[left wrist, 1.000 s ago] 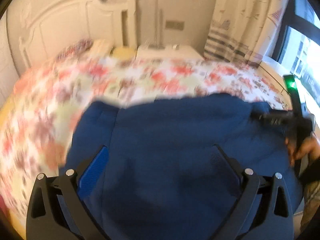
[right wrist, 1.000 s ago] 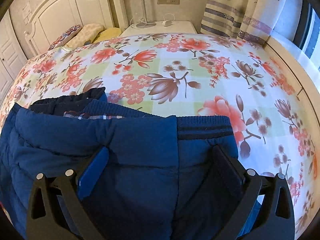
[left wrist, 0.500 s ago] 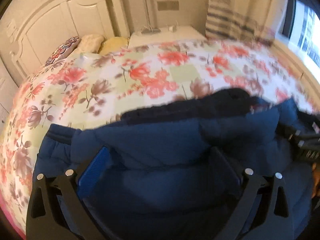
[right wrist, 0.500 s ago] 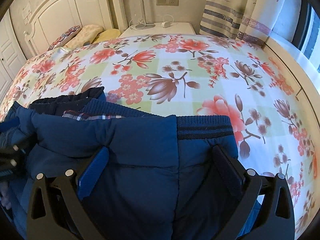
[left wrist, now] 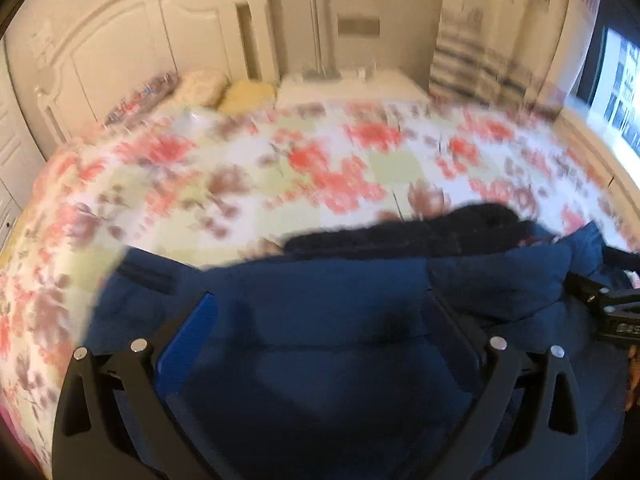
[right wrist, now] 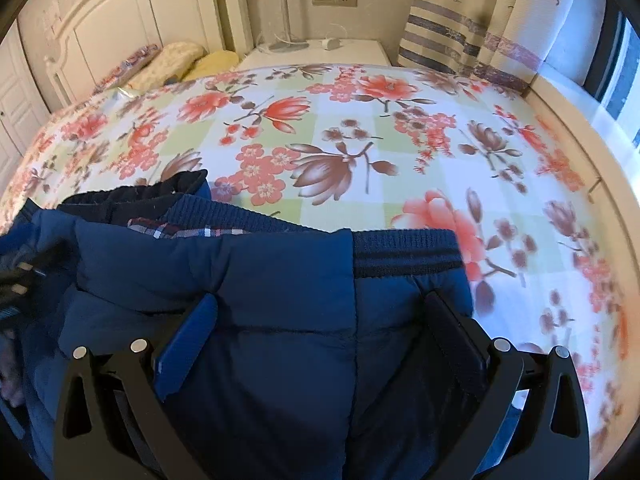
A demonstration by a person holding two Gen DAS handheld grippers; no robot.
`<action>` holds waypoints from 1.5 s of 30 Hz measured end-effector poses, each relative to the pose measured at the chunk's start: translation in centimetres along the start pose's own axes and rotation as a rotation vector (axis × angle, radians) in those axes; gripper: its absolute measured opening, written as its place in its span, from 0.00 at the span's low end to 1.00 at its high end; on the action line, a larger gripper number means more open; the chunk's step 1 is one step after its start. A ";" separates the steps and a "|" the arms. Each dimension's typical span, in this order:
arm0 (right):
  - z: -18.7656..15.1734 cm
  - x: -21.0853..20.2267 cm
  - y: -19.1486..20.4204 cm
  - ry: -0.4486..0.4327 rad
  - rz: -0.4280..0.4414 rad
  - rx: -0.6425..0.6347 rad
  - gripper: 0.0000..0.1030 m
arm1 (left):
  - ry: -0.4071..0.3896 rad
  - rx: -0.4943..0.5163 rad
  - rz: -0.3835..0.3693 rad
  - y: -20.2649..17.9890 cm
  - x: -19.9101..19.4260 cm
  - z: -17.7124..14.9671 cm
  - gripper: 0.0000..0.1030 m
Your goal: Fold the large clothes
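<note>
A dark blue padded jacket (right wrist: 280,280) lies bunched on the near part of the bed. Its ribbed hem (right wrist: 404,252), plaid lining (right wrist: 180,232) and dark collar (right wrist: 132,196) show at its far edge. My right gripper (right wrist: 320,304) hovers open over the jacket, fingers wide apart, with fabric below them. In the blurred left wrist view the jacket (left wrist: 320,320) fills the lower half, and my left gripper (left wrist: 318,304) stands open above it. The right gripper (left wrist: 612,312) shows at that view's right edge, and the left gripper (right wrist: 16,280) at the right view's left edge.
The floral bed sheet (right wrist: 340,140) stretches beyond the jacket. A white headboard (right wrist: 120,20) and pillows (right wrist: 180,60) are at the far left, a white nightstand (right wrist: 320,50) behind. A striped curtain (right wrist: 460,28) and a window are at the right, beside the wooden bed edge (right wrist: 592,152).
The left wrist view has swung from the jacket's smooth face towards its collar edge and is still blurred. The left gripper has come into the right view's left edge. The right gripper has barely moved.
</note>
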State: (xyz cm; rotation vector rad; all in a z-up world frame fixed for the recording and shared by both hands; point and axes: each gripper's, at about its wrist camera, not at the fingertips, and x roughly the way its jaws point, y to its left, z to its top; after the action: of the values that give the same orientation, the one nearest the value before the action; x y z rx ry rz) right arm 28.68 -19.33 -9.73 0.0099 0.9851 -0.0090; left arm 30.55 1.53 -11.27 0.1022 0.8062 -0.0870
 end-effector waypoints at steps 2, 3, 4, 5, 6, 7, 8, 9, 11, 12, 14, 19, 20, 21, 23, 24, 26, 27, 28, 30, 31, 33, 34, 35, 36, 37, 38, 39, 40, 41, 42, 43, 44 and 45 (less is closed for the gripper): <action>-0.3 -2.3 1.5 -0.067 -0.012 -0.006 0.96 | -0.035 0.027 0.035 1.4 -1.3 0.0 0.98; -0.5 -3.2 2.3 -0.095 0.016 -0.022 0.96 | -0.033 0.040 0.066 2.0 -1.5 -0.1 0.98; -0.7 -4.5 4.1 -0.128 0.059 -0.073 0.96 | -0.019 0.055 0.108 2.8 -1.2 -0.3 0.98; -0.9 -5.1 5.3 -0.142 0.068 -0.114 0.96 | -0.005 0.065 0.133 3.3 -0.9 -0.6 0.98; -1.2 -5.4 7.0 -0.142 0.074 -0.171 0.96 | 0.015 0.074 0.157 3.8 -0.3 -0.9 0.98; -1.6 -5.1 8.7 -0.119 0.092 -0.224 0.96 | 0.054 0.075 0.183 4.5 0.6 -1.5 0.98; -2.0 -4.3 9.9 -0.088 0.105 -0.261 0.96 | 0.076 0.065 0.182 4.9 1.2 -1.9 0.98; -2.6 -2.9 11.1 -0.039 0.101 -0.302 0.96 | 0.095 0.030 0.144 5.8 1.8 -2.5 0.98; -2.8 -1.1 11.3 -0.013 0.115 -0.298 0.96 | 0.095 -0.018 0.104 6.8 2.0 -2.7 0.98; -2.5 -0.9 10.7 0.001 0.146 -0.270 0.96 | 0.096 -0.031 0.092 7.0 2.1 -2.8 0.98; -2.0 -1.0 9.2 0.009 0.168 -0.201 0.95 | 0.101 -0.035 0.089 7.1 2.4 -2.9 0.98; -2.7 -4.7 4.5 -0.090 0.041 -0.096 0.96 | 0.093 -0.042 0.081 7.1 2.5 -3.0 0.98; -2.9 -4.9 3.2 -0.088 0.017 -0.069 0.96 | 0.093 -0.044 0.080 7.1 2.6 -3.2 0.98; -3.4 -4.5 1.6 -0.072 -0.014 -0.038 0.96 | 0.093 -0.044 0.081 7.1 2.5 -3.2 0.98; -4.5 -2.5 -1.2 -0.025 0.026 0.016 0.96 | 0.092 -0.044 0.082 7.2 2.5 -3.2 0.98; -4.8 -2.1 -2.0 -0.027 0.089 0.054 0.96 | 0.092 -0.044 0.081 7.3 2.5 -3.2 0.98; -4.9 -1.8 -3.0 -0.029 0.139 0.092 0.96 | 0.091 -0.044 0.083 7.3 2.6 -3.2 0.98; -4.7 -1.9 -2.5 -0.029 0.112 0.073 0.96 | 0.091 -0.042 0.085 7.3 2.6 -3.2 0.98; -4.6 -2.3 -1.9 -0.034 0.070 0.049 0.96 | 0.091 -0.042 0.086 7.2 2.6 -3.2 0.98; -4.7 -3.7 -1.0 -0.066 0.005 0.017 0.96 | 0.096 -0.050 0.075 7.3 2.7 -3.2 0.98; -4.9 -4.8 -0.4 -0.087 0.018 0.007 0.96 | 0.099 -0.055 0.067 7.4 2.7 -3.1 0.98; -5.8 -6.8 0.7 -0.125 0.090 -0.026 0.96 | 0.098 -0.068 0.068 7.4 2.3 -3.1 0.98; -6.4 -8.2 1.8 -0.153 0.120 -0.069 0.96 | 0.087 -0.079 0.086 7.4 1.6 -3.1 0.98; -7.0 -9.1 2.6 -0.167 0.126 -0.110 0.96 | 0.071 -0.091 0.095 7.3 0.7 -3.2 0.98; -7.7 -9.9 3.7 -0.177 0.128 -0.161 0.96 | 0.042 -0.110 0.084 7.2 -0.6 -3.3 0.97; -8.7 -10.6 4.8 -0.186 0.126 -0.221 0.96 | 0.002 -0.130 0.031 6.8 -2.6 -3.7 0.97; -9.3 -10.9 5.3 -0.187 0.124 -0.245 0.96 | -0.016 -0.131 -0.011 6.3 -3.9 -4.0 0.97; -9.9 -11.1 5.9 -0.183 0.125 -0.263 0.96 | -0.037 -0.117 -0.061 5.3 -5.8 -4.6 0.98; -10.7 -11.1 6.3 -0.172 0.135 -0.276 0.96 | -0.060 -0.094 -0.091 4.1 -7.4 -5.5 0.98; -11.1 -10.9 6.7 -0.165 0.147 -0.282 0.96 | -0.073 -0.068 -0.109 3.0 -8.4 -6.3 0.98; -11.7 -10.4 7.1 -0.154 0.161 -0.289 0.96 | -0.075 -0.025 -0.126 1.6 -9.1 -7.4 0.98; -12.3 -9.8 7.3 -0.147 0.150 -0.290 0.96 | -0.061 0.029 -0.133 0.1 -9.2 -8.4 0.98; -12.6 -9.2 7.4 -0.150 0.150 -0.286 0.96 | -0.018 0.099 -0.102 -1.7 -8.2 -9.8 0.98; -12.8 -8.8 7.2 -0.161 0.162 -0.275 0.96 | -0.004 0.135 -0.049 -2.8 -7.0 -11.0 0.98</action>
State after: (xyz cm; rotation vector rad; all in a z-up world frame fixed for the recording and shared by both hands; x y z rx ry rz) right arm 13.25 -11.90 -9.46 -0.1613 0.8155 0.2705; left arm 17.51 0.42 -13.96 0.2098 0.7989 -0.1884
